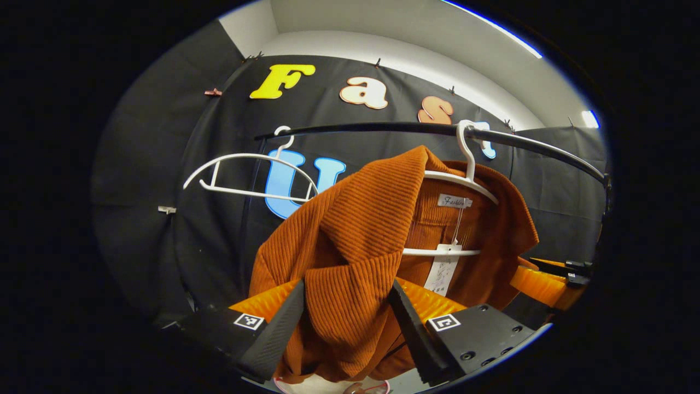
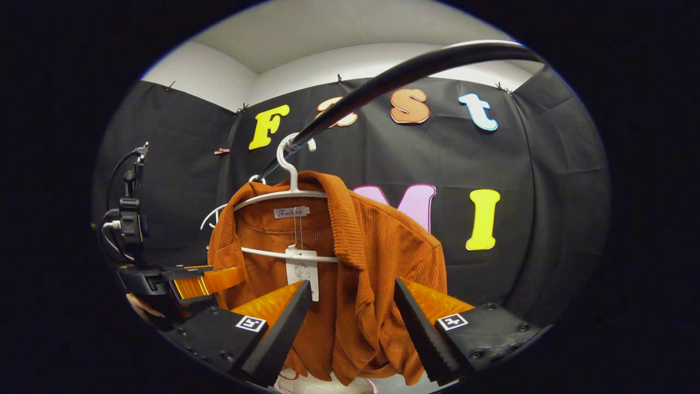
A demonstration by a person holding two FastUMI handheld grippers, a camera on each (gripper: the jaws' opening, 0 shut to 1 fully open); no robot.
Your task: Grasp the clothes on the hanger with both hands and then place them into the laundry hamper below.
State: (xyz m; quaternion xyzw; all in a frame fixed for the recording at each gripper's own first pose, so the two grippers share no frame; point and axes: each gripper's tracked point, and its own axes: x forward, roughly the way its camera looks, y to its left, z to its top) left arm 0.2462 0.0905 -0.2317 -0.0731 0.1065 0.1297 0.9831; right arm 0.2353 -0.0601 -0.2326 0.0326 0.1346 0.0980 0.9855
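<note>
Two gripper fingers frame the bottom of the left gripper view, spread apart around a fold of a rust-orange ribbed shirt without pinching it. That left gripper is released. In the right gripper view, the right gripper is likewise released, its jaws either side of the shirt's front edge. The shirt hangs on a white hanger hooked over a black rail. Likely risks: closing on a loose fold could let fabric slip free, or pulling down could snag the collar and drag the hanger off.
</note>
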